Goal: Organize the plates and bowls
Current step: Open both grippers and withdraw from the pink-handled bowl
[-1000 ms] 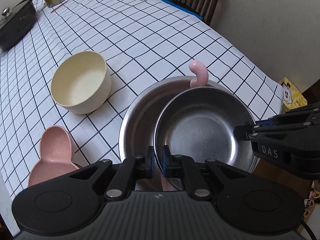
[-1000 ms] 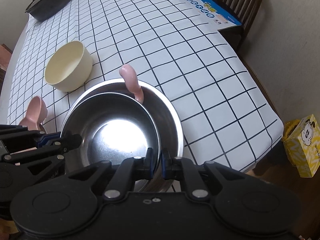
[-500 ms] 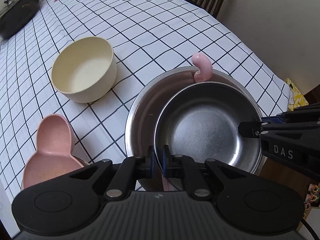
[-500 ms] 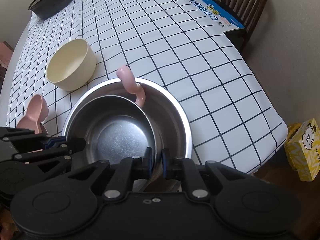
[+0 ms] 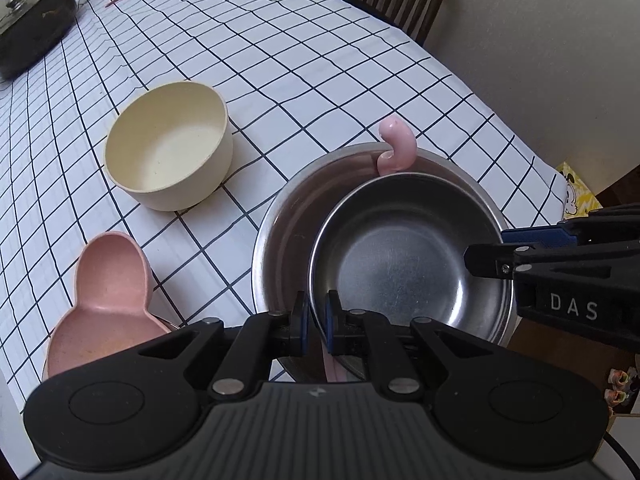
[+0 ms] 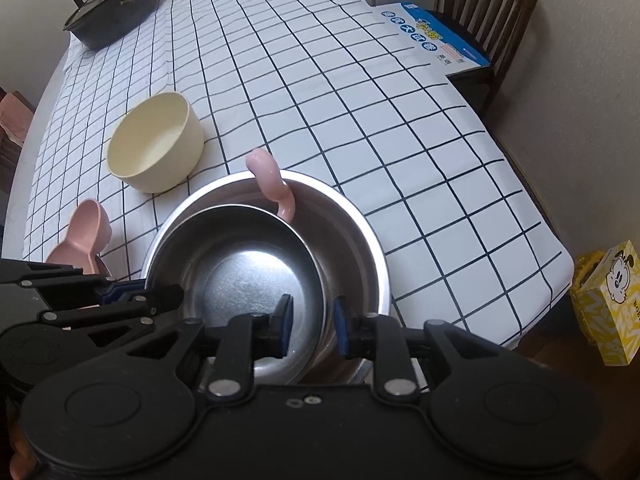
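— Checked cloth (image 5: 320, 80) over the whole table, and from the left: the black lidded pot (image 5: 32, 24) far back, the pink scoop-shaped dish (image 5: 108, 304) at the near edge, then the cream bowl (image 5: 168, 144) standing on its own.

— And the steel ones?

— Smaller steel bowl (image 5: 404, 256) sits nested in the larger steel bowl (image 5: 280, 240), a pink curved handle (image 5: 394, 148) hooked over the far rim. The left gripper (image 5: 318, 318) is pinched tight on the small bowl's near rim. The right gripper (image 6: 310, 318) is opening; the rim stands between its jaws, pads off it.

— So the nesting step is about finished?

— I'd say so. Next the left one needs to let go too, then both lift clear, probably toward the cream bowl.
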`<state>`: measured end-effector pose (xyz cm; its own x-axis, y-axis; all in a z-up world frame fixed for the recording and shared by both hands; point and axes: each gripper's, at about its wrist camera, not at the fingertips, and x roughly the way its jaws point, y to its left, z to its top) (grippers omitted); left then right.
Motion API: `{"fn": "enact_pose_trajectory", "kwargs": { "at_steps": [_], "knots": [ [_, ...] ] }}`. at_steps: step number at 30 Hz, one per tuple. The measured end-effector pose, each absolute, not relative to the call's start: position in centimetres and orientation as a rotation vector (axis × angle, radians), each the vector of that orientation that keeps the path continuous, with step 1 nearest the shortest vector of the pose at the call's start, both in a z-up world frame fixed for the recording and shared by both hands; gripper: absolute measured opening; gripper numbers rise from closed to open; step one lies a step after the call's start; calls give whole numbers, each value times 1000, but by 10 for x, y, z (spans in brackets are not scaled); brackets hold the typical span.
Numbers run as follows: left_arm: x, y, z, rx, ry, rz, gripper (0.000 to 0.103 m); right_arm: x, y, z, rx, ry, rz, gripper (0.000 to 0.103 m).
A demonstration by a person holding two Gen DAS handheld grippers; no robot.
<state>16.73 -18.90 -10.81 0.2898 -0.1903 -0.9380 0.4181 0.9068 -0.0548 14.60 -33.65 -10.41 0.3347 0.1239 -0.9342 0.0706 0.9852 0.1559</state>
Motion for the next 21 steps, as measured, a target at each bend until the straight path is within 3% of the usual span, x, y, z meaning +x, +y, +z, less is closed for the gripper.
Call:
{"fn": "enact_pose_trajectory", "kwargs": {
  "at_steps": [15,21],
  "knots": [
    [152,-167,-60,172,1094,-443,8,135,-321,-61,142,1126,92,47],
    [157,-146,-39,113,1058,-415,20,139,-317,-37,144,1063,130,61]
  ]
}}
